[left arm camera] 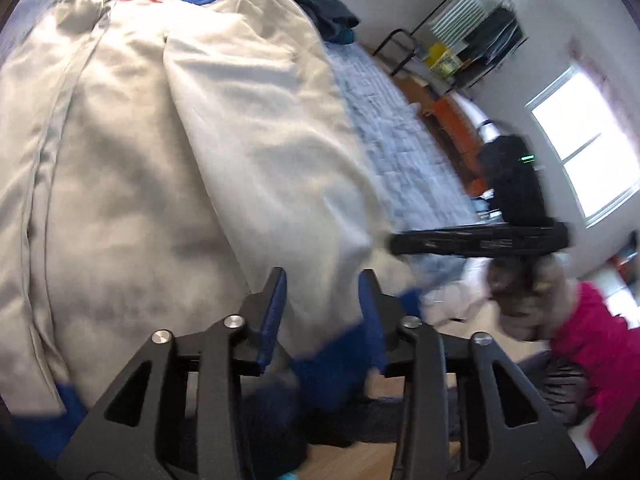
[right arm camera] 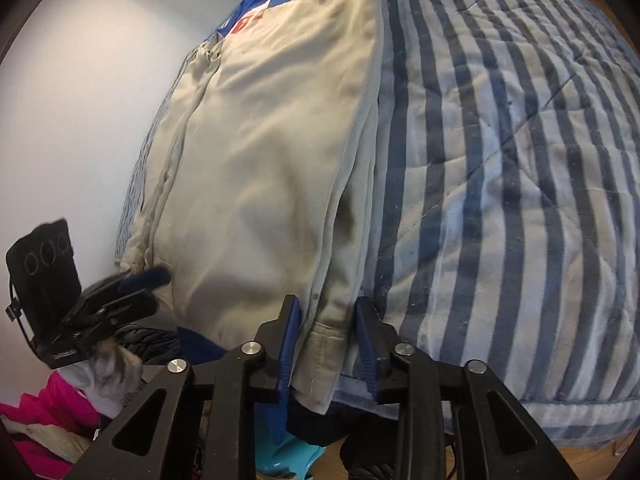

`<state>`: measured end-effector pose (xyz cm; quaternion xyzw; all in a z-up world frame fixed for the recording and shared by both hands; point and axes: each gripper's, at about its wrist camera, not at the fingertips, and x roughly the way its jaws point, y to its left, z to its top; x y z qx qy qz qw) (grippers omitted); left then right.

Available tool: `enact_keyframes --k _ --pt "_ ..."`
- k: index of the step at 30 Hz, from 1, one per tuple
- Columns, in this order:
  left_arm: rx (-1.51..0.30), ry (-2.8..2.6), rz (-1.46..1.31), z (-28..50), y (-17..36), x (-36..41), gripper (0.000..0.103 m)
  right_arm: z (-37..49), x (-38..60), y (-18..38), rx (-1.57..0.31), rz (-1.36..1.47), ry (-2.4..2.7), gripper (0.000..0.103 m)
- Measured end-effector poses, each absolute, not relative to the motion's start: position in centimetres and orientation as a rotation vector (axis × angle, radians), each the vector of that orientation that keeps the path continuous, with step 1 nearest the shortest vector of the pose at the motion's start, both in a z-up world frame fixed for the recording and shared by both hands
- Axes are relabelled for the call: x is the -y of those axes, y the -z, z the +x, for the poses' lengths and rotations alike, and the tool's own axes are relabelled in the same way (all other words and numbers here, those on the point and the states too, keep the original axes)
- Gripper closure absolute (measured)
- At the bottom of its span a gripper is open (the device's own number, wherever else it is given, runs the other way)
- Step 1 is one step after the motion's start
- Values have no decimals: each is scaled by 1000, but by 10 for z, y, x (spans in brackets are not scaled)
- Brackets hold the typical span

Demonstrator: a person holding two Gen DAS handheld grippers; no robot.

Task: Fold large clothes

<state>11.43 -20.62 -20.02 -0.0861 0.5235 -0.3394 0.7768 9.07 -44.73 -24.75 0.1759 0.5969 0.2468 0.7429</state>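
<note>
**Q:** Cream cloth fills both views. Where does the garment lie?

**Me:** Cream jacket [right arm camera: 260, 160] with blue trim lies flat on the striped quilt [right arm camera: 500, 160], its hem at the quilt's near edge. Red lettering near the collar is blurred; I cannot read it. Dark clothes [left arm camera: 320, 8] lie beyond the collar, partly cut off by the frame.

**Q:** State of your left claw?

**Me:** Left gripper [left arm camera: 322, 280] points steeply down over the hem. Its jaws stand partly apart, blue pads clear of the cloth as far as I can see; the blue hem band below them is smeared by motion. No grip noted.

**Q:** And the right?

**Me:** Right gripper [right arm camera: 326, 320] also tilts down, at the jacket's side edge nearest the open quilt. Jaws partly open, with the folded edge and ribbed cuff [right arm camera: 326, 344] between the pads. Whether the pads press the cloth, I cannot tell; gaps seem to show on both sides.

**Q:** Anything else obscured?

**Me:** My gloved hand [left arm camera: 528, 304] under the right gripper is blurred. Pink fabric [left arm camera: 592, 344] sits off the quilt, partly cropped.
</note>
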Motion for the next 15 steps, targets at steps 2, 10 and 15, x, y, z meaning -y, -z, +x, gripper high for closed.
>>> enact_keyframes --k 2,10,15 --pt "-1178 714 -195 124 220 211 65 89 446 241 -1289 366 -546 74" --pt "-1136 700 -146 118 215 217 65 97 469 227 -1210 405 -488 58" --pt "-1080 695 -155 122 192 211 65 128 491 190 -1036 425 -458 58"
